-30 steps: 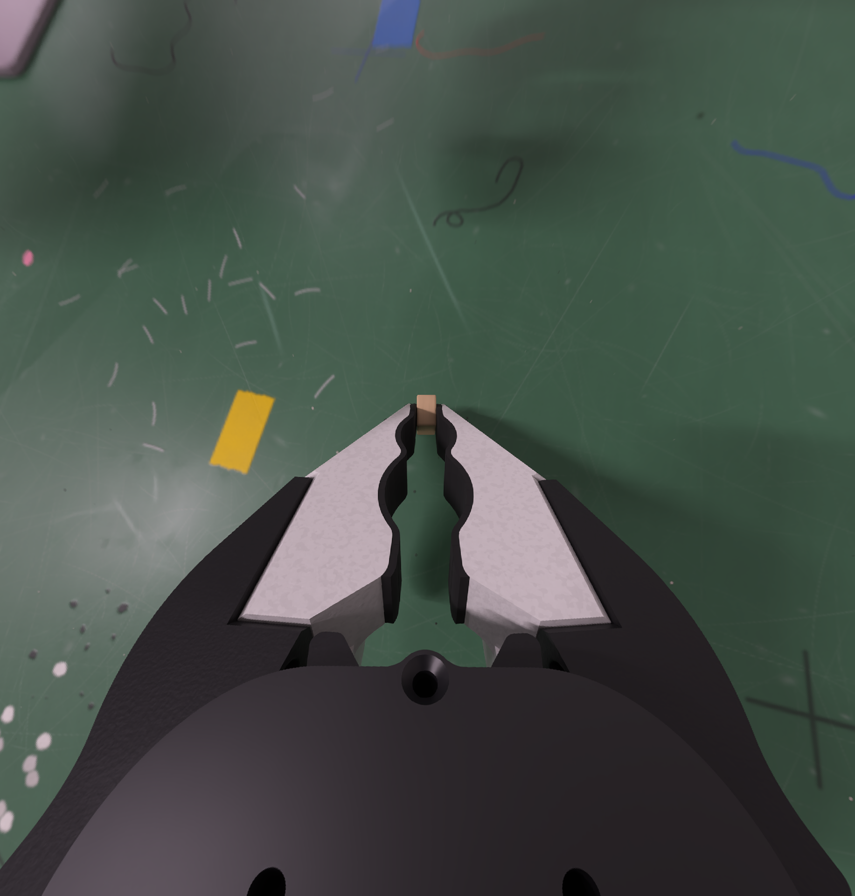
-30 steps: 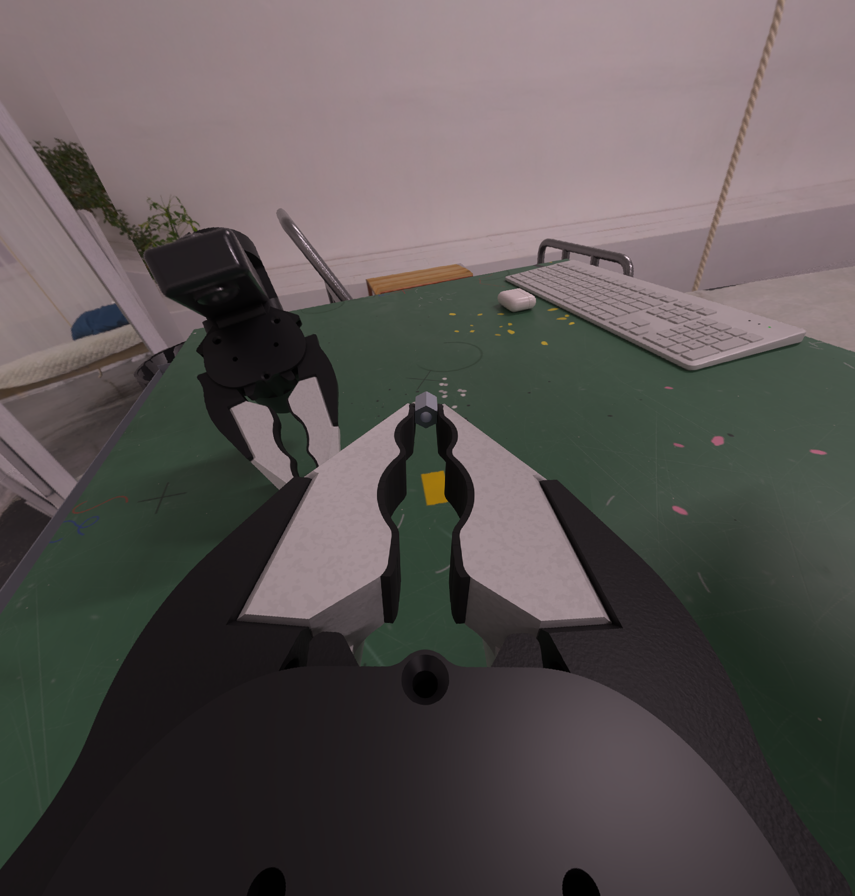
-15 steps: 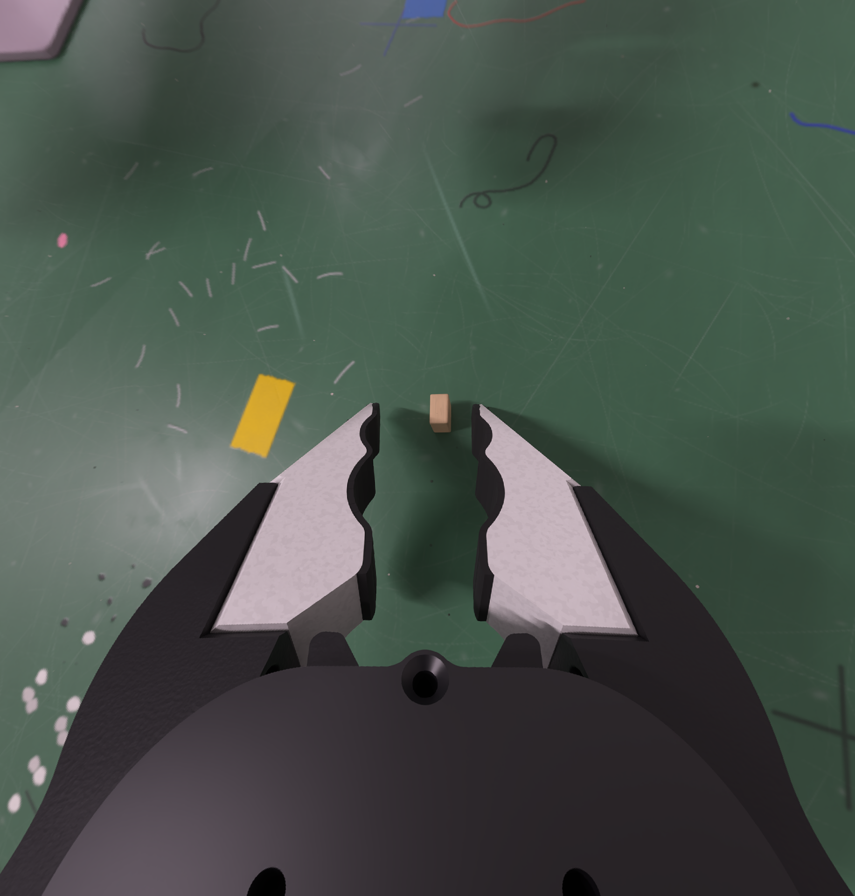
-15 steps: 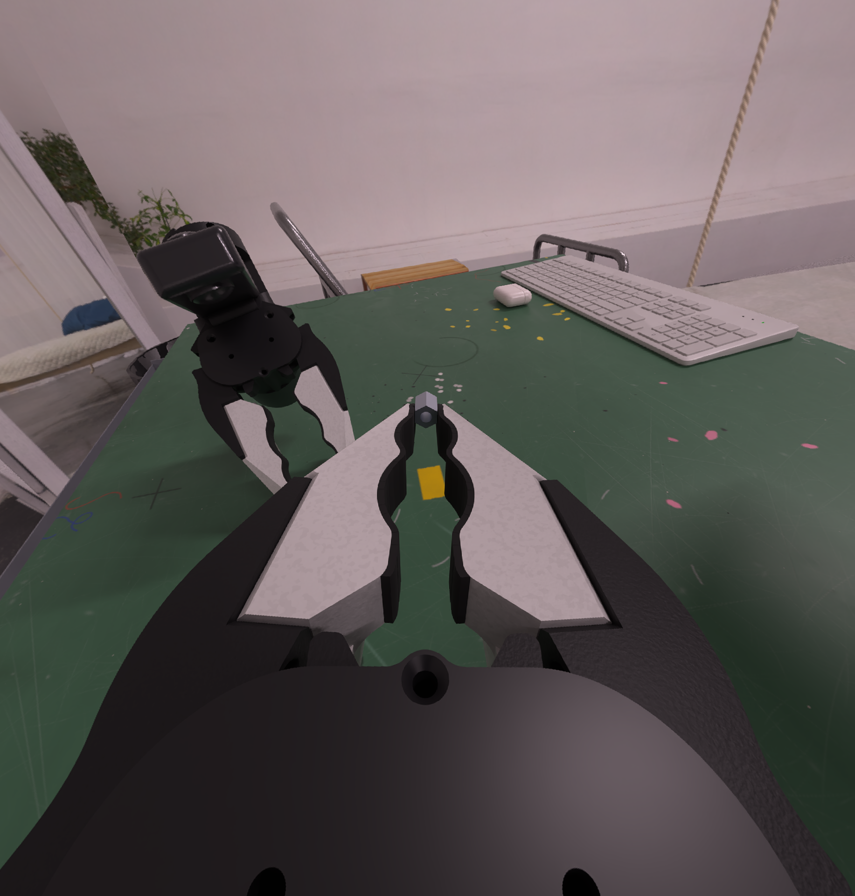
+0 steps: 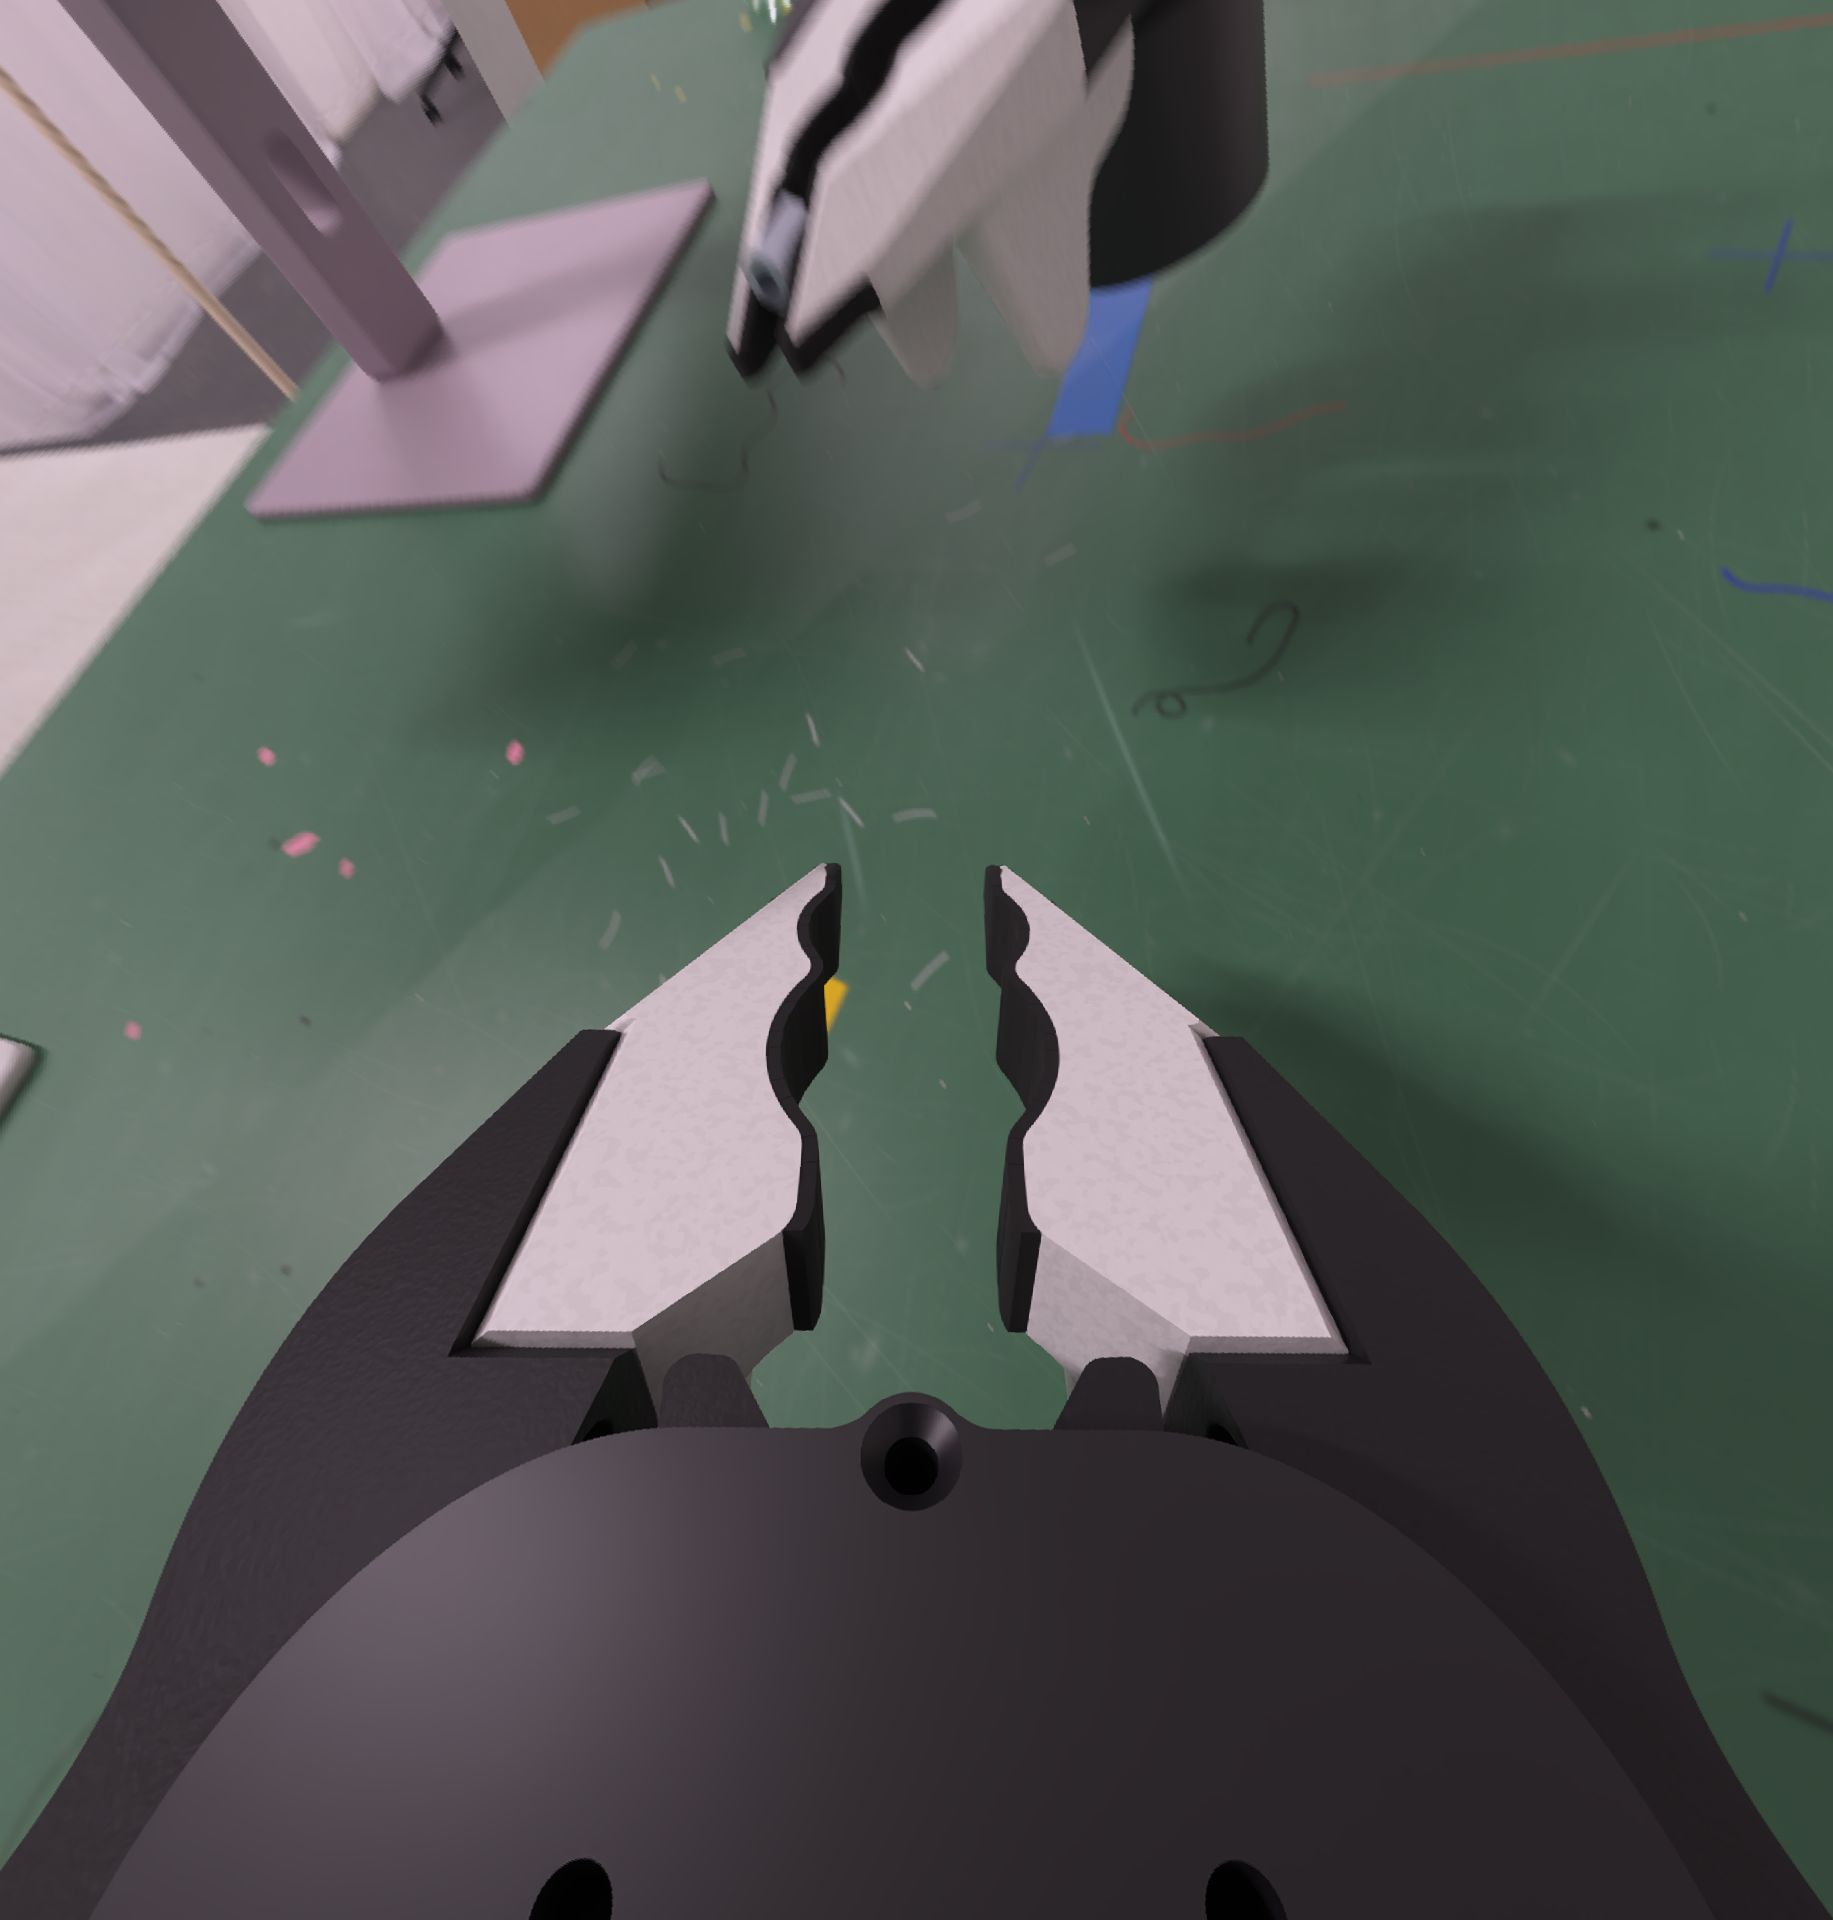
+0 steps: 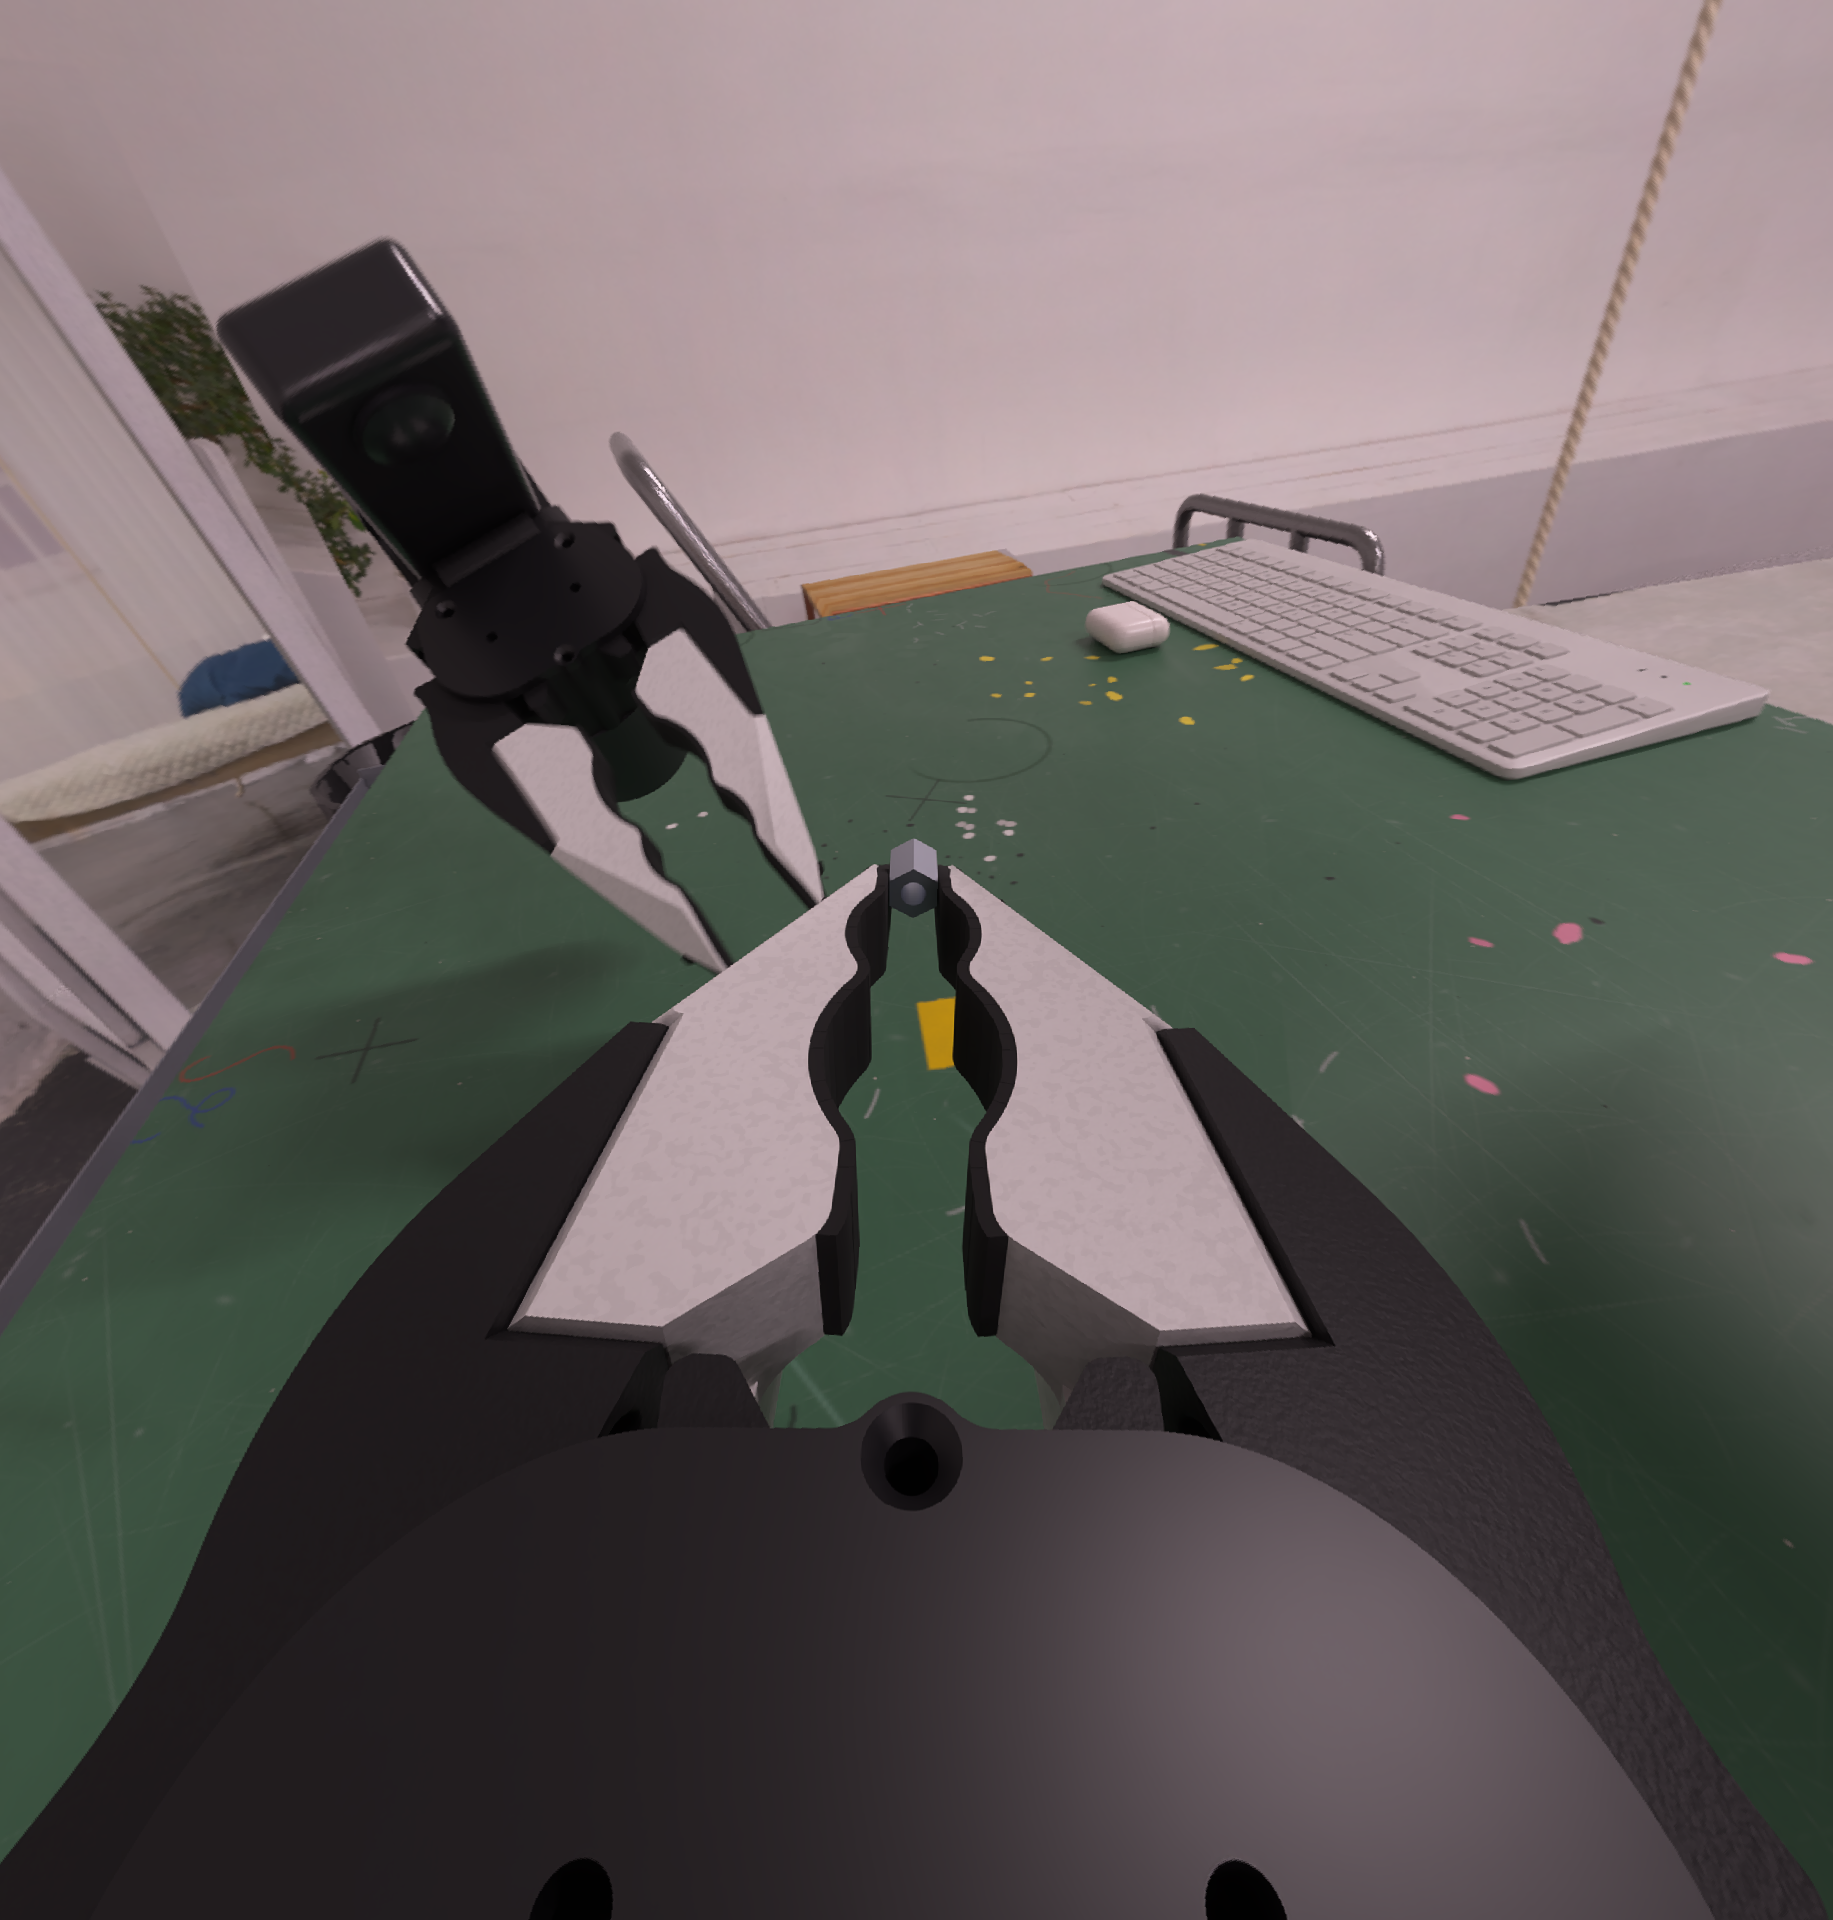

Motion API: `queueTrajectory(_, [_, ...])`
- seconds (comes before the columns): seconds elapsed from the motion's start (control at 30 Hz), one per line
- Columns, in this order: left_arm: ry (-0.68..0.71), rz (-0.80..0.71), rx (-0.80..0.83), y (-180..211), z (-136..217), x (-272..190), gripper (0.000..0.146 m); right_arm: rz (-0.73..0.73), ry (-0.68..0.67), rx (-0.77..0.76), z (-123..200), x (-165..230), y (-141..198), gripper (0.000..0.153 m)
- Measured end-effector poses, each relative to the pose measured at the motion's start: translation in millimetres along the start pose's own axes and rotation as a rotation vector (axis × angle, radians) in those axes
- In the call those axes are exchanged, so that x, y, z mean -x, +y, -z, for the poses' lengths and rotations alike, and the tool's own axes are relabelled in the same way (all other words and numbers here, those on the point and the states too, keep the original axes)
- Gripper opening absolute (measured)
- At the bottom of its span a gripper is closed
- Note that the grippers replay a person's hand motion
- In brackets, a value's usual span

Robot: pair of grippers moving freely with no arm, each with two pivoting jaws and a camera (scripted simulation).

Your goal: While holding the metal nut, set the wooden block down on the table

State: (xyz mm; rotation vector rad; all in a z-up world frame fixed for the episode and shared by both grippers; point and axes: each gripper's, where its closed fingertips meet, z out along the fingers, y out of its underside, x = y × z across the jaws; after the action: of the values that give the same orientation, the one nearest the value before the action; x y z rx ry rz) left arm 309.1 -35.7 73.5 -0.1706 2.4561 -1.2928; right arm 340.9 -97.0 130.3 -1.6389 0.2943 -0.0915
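Observation:
My right gripper (image 6: 912,896) is shut on the small grey metal nut (image 6: 913,881), held at its fingertips above the green table (image 6: 1307,1039). The nut also shows in the left wrist view (image 5: 780,247), in the right gripper (image 5: 787,312) at the top. My left gripper (image 5: 912,888) is open and empty, raised above the table. In the right wrist view it (image 6: 766,930) hangs to the left of the right gripper, fingers (image 6: 631,883) apart and pointing down. The wooden block is in neither view.
A yellow tape strip (image 6: 936,1032) lies on the table under the grippers. A white keyboard (image 6: 1411,655) and earbud case (image 6: 1125,627) sit far right. A monitor stand base (image 5: 476,353) and blue tape (image 5: 1099,353) lie beyond the left gripper. The table edge (image 6: 164,1143) runs on the left.
My left gripper opened and let the wooden block go onto the table, then lifted and tilted up, so the block left its view. The right gripper kept the nut.

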Motion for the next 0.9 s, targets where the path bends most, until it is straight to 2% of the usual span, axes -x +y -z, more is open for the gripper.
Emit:
queueTrajectory(0.17, [-0.052, -0.066, -0.08, -32, -4, 15, 0.018, -0.033, -0.058, 0.002, -3, 7, 2, 0.008])
queueTrajectory(0.37, [-0.091, -0.152, -0.132, -59, -14, 22, 0.019, -0.067, -0.093, -0.008, -4, 10, 1, 0.008])
queueTrajectory(0.63, [-0.088, -0.22, -0.149, -74, -26, 21, 0.021, -0.097, -0.132, -0.029, -2, 14, -1, 0.008])
queueTrajectory(0.9, [-0.081, -0.233, -0.129, -73, -34, 19, 0.02, -0.115, -0.152, -0.032, -2, 15, -1, 0.008])
